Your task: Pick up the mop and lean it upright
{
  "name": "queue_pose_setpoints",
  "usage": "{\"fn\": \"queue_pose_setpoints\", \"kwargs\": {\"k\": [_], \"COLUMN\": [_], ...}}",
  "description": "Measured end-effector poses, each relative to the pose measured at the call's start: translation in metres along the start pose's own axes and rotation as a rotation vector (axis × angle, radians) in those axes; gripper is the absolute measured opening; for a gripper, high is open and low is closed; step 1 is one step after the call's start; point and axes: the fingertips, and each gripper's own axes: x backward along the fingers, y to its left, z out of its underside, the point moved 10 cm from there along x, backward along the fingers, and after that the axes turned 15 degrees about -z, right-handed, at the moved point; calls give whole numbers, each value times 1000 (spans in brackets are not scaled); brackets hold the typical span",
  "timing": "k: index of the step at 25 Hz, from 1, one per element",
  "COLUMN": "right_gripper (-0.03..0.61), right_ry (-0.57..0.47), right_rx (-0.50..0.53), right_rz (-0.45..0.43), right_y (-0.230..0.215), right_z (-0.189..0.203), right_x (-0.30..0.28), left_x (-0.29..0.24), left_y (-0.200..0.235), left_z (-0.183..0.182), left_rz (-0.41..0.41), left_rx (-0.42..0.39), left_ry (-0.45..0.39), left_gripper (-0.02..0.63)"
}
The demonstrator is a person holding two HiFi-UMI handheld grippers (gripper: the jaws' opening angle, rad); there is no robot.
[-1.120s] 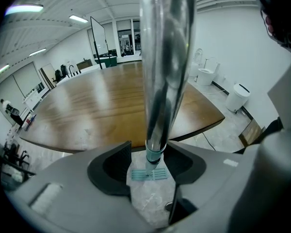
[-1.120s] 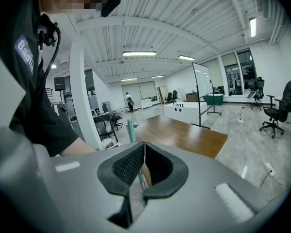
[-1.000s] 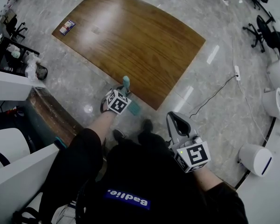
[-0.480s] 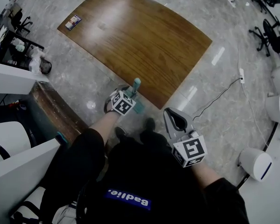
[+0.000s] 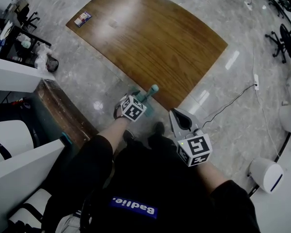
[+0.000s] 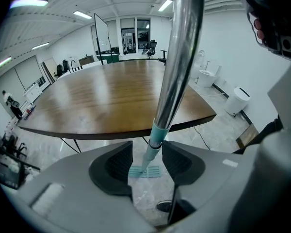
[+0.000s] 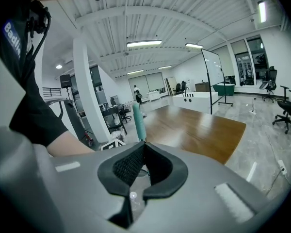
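Note:
The mop stands nearly upright on the floor in front of the wooden table (image 5: pixel 150 38). Its teal handle end (image 5: pixel 153 88) sticks out past my left gripper (image 5: pixel 141 100). In the left gripper view the silver pole (image 6: pixel 177 67) runs down between the pads (image 6: pixel 120 161) to the teal mop head (image 6: pixel 146 172). The left gripper (image 6: pixel 148 148) has its jaws closing around the pole, with a small gap showing on each side. My right gripper (image 5: pixel 176 113) hangs shut and empty to the right, by my legs. From it the teal handle (image 7: pixel 138 120) shows upright beyond its closed tips (image 7: pixel 144 145).
A small box (image 5: pixel 82 19) lies at the table's far corner. A black cable (image 5: pixel 223 103) trails over the floor on the right, near a white bin (image 5: pixel 266 174). White partitions (image 5: pixel 14 76) and a wooden bench (image 5: pixel 63 113) stand at the left. Office chairs (image 5: pixel 287 38) are at the far right.
The left gripper has drifted a little to the right, and the mop's handle end has swung right, toward the table edge. The right gripper has stayed shut and shifted slightly.

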Motion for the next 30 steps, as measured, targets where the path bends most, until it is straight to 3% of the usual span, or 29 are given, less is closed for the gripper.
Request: {"fn": "queue_pose_setpoints", "kwargs": {"k": [11, 24, 30], "right_gripper": [6, 6, 6], "right_ry": [16, -5, -4], "right_rx": [13, 24, 26], "right_rz": [-53, -101, -164], "right_y": [-3, -1, -7], "right_z": [2, -4, -3], "right_x": [-13, -6, -7], "left_x": [7, 52, 86], "left_y": [-3, 3, 1], "left_z": [6, 13, 7], "left_rz": [-24, -88, -141], "left_rx": [34, 77, 144], "left_ry": [8, 4, -44], "left_gripper": [209, 209, 209]}}
